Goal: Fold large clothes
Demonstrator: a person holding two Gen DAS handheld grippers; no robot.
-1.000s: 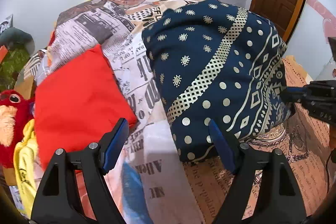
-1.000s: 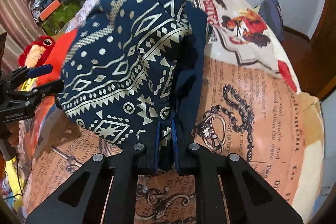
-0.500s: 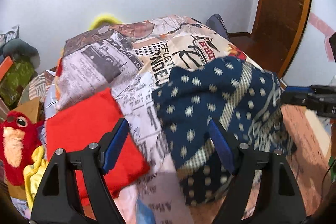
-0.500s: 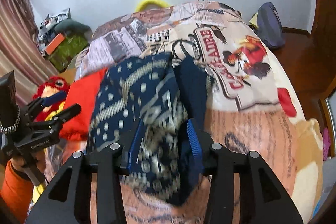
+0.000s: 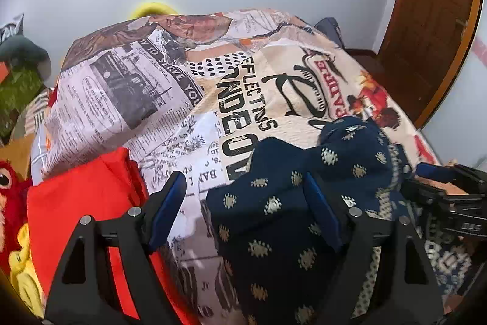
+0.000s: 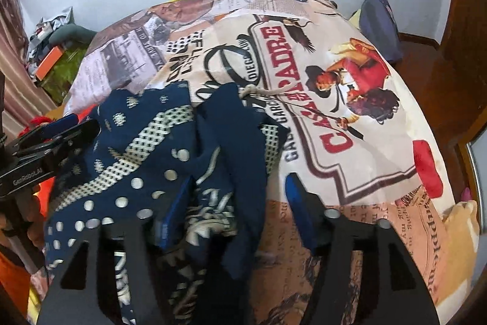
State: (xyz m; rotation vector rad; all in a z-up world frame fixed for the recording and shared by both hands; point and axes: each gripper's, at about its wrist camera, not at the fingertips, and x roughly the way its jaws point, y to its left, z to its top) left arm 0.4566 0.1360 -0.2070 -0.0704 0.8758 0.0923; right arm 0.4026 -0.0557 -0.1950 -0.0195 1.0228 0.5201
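A navy garment with gold dots and bands [image 5: 274, 221] lies crumpled on the bed's printed cover [image 5: 152, 99]. My left gripper [image 5: 243, 203] stands wide open above its left edge, and cloth reaches between the fingers without being pinched. In the right wrist view the same garment [image 6: 146, 148] is bunched up low on the left. My right gripper [image 6: 239, 206] is opening, with a loose navy fold between the fingers and the pads off it. Each gripper shows in the other's view: the right gripper [image 5: 450, 197] and the left gripper [image 6: 51, 139].
A folded red cloth [image 5: 85, 203] lies left of the garment, with a red plush toy [image 5: 6, 188] and a yellow item [image 5: 21, 270] beyond it. A wooden door [image 5: 432, 20] is at the right, and a dark bag [image 6: 380, 26] sits by the bed's far corner.
The right gripper, shut on the navy garment's edge a second ago, has let it go and widened. The garment dropped from a high drape into a low heap. Both views swung toward the wall.
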